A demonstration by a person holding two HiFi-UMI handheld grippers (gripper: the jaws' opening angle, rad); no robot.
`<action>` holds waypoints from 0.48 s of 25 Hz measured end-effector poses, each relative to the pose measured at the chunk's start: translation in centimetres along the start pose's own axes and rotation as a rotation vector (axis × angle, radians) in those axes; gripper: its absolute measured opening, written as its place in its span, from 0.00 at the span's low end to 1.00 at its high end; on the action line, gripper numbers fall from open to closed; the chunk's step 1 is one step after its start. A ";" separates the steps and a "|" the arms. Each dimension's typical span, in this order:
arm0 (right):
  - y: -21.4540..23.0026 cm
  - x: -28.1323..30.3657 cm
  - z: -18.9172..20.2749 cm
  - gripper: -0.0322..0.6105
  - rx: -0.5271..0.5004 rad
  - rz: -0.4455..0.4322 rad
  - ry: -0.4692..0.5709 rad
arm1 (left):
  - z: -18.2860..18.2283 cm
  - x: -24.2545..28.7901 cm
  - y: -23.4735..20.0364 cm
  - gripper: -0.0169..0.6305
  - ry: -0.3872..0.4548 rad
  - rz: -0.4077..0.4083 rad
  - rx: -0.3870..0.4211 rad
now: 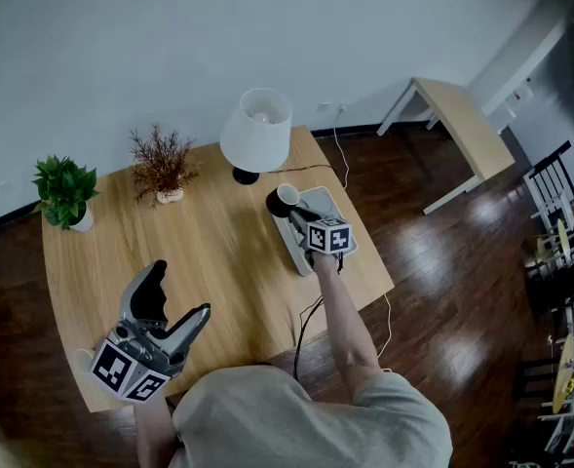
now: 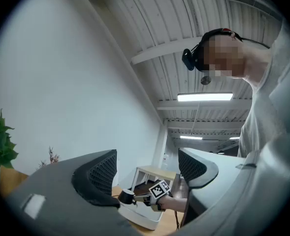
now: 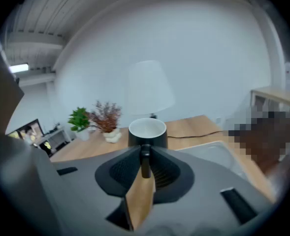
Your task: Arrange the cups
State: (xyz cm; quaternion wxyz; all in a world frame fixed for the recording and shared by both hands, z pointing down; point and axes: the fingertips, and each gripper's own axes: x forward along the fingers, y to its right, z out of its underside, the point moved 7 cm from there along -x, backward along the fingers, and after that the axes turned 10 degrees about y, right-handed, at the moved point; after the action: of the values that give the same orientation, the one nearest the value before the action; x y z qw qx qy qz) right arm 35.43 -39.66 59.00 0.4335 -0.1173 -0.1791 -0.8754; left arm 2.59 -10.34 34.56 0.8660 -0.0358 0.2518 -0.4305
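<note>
Right gripper [image 3: 145, 157] pinches the black cup [image 3: 147, 131] by its handle over the grey tray [image 1: 324, 203] at far right, while left gripper [image 1: 182, 291] gapes wide and empty at near left.

A plain white-walled room with dark wood flooring and a pale wooden counter.

The wall [image 1: 170, 27] is bare and white, and it meets a glossy dark plank floor [image 1: 462, 281]. Towards the far edge of the light-wood counter [image 1: 218, 252] stand a white-shaded lamp [image 1: 257, 130], a leafy green plant [image 1: 65, 191] in a white pot and a reddish dried plant [image 1: 162, 162]. A thin cable [image 1: 340, 159] trails off the counter's far corner. A smaller pale table [image 1: 462, 120] with white legs stands by the wall, and dark slatted chairs [image 1: 559, 193] line the right side. Overhead, the ribbed white ceiling [image 2: 184, 28] carries a lit strip light [image 2: 205, 97].
</note>
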 end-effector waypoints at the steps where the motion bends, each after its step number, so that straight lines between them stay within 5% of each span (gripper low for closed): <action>1: 2.7 -1.0 0.1 0.18 -0.016 0.066 -0.015 | 0.1 0.1 0.1 0.62 -0.002 0.002 0.003; 5: 11.1 -3.5 1.0 0.18 -0.044 0.260 -0.063 | 0.6 0.6 0.6 0.62 -0.015 0.010 0.013; 12: 13.8 -2.5 2.7 0.18 -0.116 0.304 -0.106 | 1.3 1.1 1.4 0.62 -0.040 0.008 0.019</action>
State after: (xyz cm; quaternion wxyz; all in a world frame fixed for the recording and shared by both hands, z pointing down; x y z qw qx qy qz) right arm 48.11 -44.52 63.50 0.5435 -0.2139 -0.1308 -0.8011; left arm 4.79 -10.46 34.82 0.8729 -0.0354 0.2305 -0.4286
